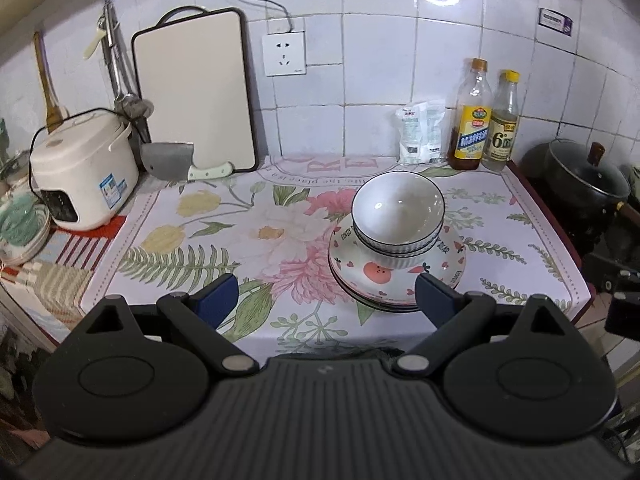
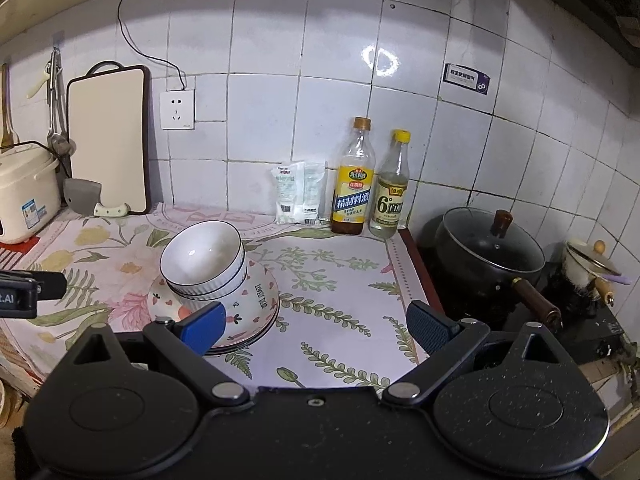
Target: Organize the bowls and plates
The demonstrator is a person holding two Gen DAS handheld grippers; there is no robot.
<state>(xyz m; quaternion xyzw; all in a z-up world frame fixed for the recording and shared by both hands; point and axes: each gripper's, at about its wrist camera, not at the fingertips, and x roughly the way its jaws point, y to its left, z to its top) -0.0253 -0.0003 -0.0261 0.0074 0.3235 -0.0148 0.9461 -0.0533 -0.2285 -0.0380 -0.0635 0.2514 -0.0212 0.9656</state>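
Observation:
Two white ribbed bowls (image 1: pixel 398 216) (image 2: pixel 204 264) with dark rims sit nested on a stack of patterned plates (image 1: pixel 376 280) (image 2: pixel 256 304) on the floral cloth. My left gripper (image 1: pixel 326 300) is open, held low in front of the counter, with its right finger close to the plates' near rim. My right gripper (image 2: pixel 316 326) is open too, to the right of the stack, and its left finger overlaps the plates' near edge in the view. Nothing is held between either pair of fingers.
A rice cooker (image 1: pixel 82 168) and stacked dishes (image 1: pixel 22 228) stand at the left. A cutting board (image 1: pixel 196 88) and cleaver (image 1: pixel 176 162) lean on the tiled wall. Two bottles (image 2: pixel 354 184) and salt packets (image 2: pixel 298 194) line the back. A black pot (image 2: pixel 488 264) sits on the stove at the right.

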